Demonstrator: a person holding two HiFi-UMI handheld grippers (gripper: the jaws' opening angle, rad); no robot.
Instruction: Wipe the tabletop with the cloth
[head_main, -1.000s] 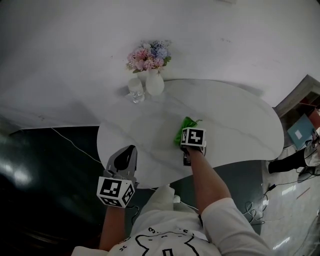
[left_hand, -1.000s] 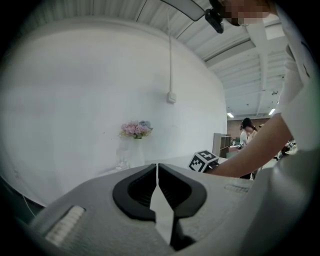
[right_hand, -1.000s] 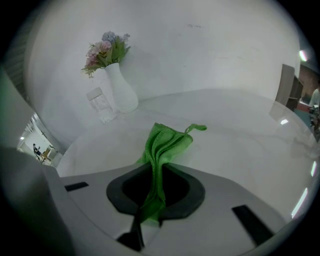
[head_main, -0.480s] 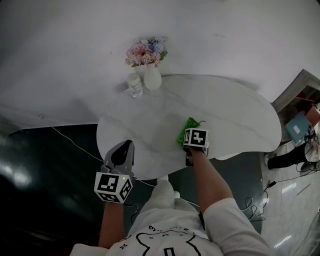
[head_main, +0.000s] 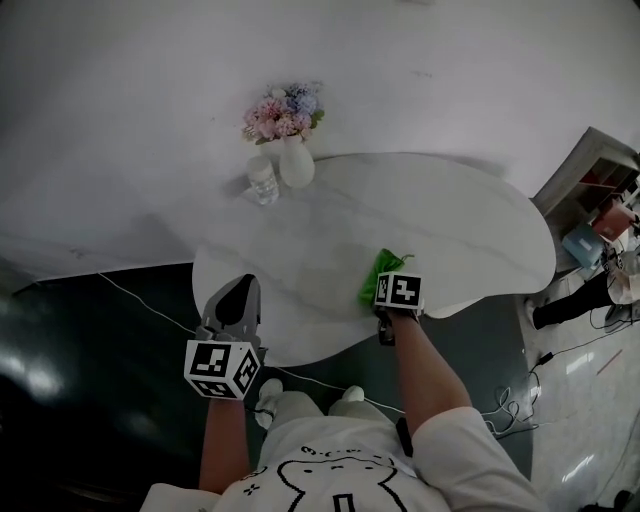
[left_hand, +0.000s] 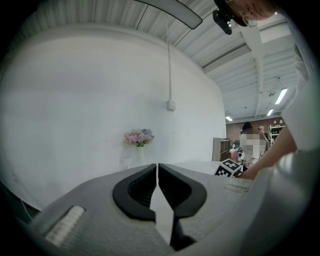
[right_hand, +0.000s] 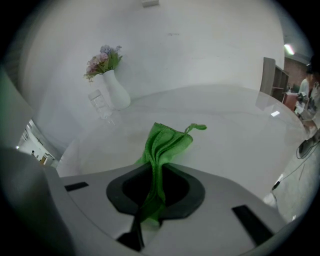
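A green cloth (head_main: 381, 272) lies bunched on the white marble tabletop (head_main: 440, 215) near its front edge. My right gripper (head_main: 388, 283) is shut on the cloth; in the right gripper view the cloth (right_hand: 163, 147) is pinched between the dark jaws and fans out forward onto the tabletop (right_hand: 235, 135). My left gripper (head_main: 232, 305) hovers at the table's front left edge, shut with nothing in it. The left gripper view shows that gripper (left_hand: 158, 170) with its jaws closed together, empty.
A white vase of pink and blue flowers (head_main: 293, 150) and a clear glass (head_main: 262, 181) stand at the table's far left. Both appear in the right gripper view: vase (right_hand: 114, 88), glass (right_hand: 100, 103). Dark floor with cables lies below; shelves (head_main: 590, 195) stand at right.
My right gripper has dragged the cloth toward the table's front edge and slightly right. The left gripper stays by the front left edge.
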